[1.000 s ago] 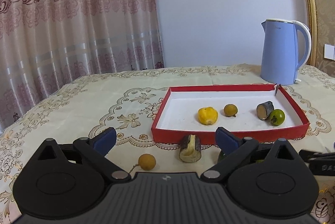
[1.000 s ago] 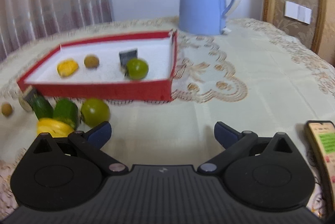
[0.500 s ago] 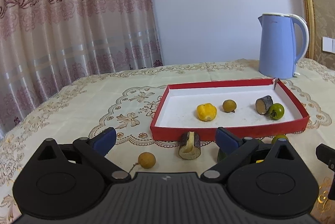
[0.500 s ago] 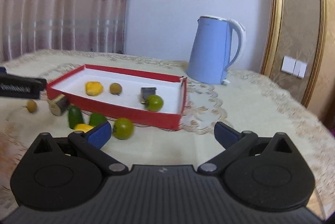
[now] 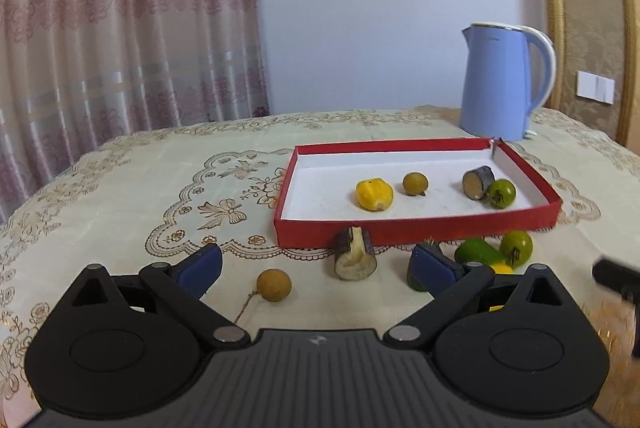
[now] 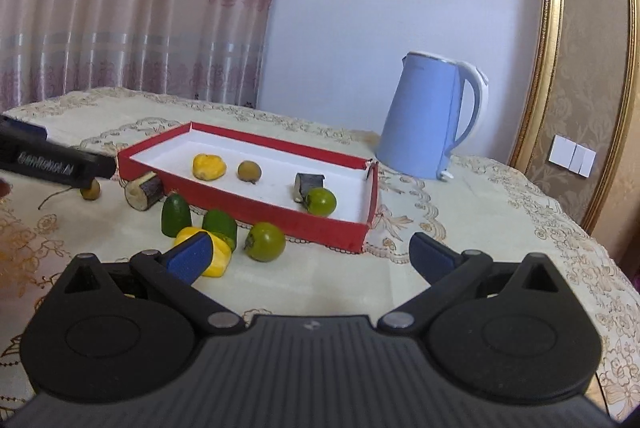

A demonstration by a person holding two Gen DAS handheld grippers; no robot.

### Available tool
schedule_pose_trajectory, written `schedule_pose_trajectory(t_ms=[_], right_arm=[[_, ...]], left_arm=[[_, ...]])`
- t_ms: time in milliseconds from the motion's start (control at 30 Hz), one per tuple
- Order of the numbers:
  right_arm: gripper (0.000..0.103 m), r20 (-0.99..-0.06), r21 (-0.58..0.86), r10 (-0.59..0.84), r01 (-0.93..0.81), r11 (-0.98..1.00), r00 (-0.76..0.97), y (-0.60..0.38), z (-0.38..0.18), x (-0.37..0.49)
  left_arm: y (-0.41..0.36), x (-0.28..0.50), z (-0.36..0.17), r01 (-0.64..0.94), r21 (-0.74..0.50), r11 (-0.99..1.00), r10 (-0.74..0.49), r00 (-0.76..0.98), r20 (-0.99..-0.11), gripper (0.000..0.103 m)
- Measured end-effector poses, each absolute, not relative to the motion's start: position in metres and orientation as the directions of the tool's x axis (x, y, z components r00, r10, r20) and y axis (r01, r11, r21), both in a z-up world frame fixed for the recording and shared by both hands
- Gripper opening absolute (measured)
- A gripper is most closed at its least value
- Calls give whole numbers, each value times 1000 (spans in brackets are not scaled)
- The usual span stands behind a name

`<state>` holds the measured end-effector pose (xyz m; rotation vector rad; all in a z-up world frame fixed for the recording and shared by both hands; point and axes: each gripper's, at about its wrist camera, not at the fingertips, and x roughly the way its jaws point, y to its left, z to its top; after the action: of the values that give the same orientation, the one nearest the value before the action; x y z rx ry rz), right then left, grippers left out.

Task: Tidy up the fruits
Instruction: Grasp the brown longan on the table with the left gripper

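Observation:
A red tray (image 5: pixel 416 230) (image 6: pixel 280 218) with a white floor holds a yellow fruit (image 5: pixel 374 194), a brown longan (image 5: pixel 415 183), a dark cut piece (image 5: pixel 477 182) and a green fruit (image 5: pixel 501 193). In front of it on the tablecloth lie a longan (image 5: pixel 273 285), a cut banana piece (image 5: pixel 355 259), green pieces (image 6: pixel 176 214) (image 6: pixel 220 224), a yellow piece (image 6: pixel 218 260) and a green fruit (image 6: pixel 265 242). My left gripper (image 5: pixel 316 264) is open and empty, just short of the longan and banana piece. My right gripper (image 6: pixel 310 254) is open and empty, near the loose fruits.
A blue kettle (image 5: pixel 500 82) (image 6: pixel 430 118) stands behind the tray. The left gripper's body (image 6: pixel 52 160) shows at the left of the right wrist view. A curtain and a wall lie behind the round table.
Both grippers have risen and pulled back from the table. The right one has swung so the loose fruits sit nearer its left finger. Both stay open.

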<state>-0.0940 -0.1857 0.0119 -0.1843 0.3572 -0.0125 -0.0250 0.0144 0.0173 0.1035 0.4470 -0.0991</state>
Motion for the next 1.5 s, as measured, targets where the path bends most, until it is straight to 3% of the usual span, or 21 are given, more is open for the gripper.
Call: schedule_pose_trajectory(t_ms=[300,600,700,767,867,1033,1233,1333,1500], right_arm=[[103,-362,-193,-10,-64,979,932,-171,6,-89],[98,-398,-173,21,-98,980,917,-166,1,-82],[97,-398,-175,24,-101,979,917,-161,1,-81],[97,-397,-173,28,-104,979,917,-160,1,-81],[98,-397,-159,32,-103,982,917,-161,2,-80],[98,-401,-158,32,-103,982,916,-160,1,-78],[98,-406,-175,43,-124,977,913,-152,-2,-76],[98,-420,-178,44,-130,975,907,-151,-4,-74],[93,-458,-157,48,-133,979,888,-150,-8,-68]], left_arm=[[16,-19,10,136,140,981,-65,905,-421,102],[39,7,5,113,151,982,-28,880,-474,101],[43,16,1,105,145,984,-18,862,-507,83],[44,23,-3,110,134,985,-19,837,-547,55],[50,34,-11,127,87,988,-49,795,-605,40],[55,41,-15,150,40,988,-93,778,-622,33],[55,53,-20,157,16,988,-110,757,-644,32],[55,54,-19,156,8,988,-114,757,-643,26],[56,50,-17,138,-12,990,-114,758,-643,26]])
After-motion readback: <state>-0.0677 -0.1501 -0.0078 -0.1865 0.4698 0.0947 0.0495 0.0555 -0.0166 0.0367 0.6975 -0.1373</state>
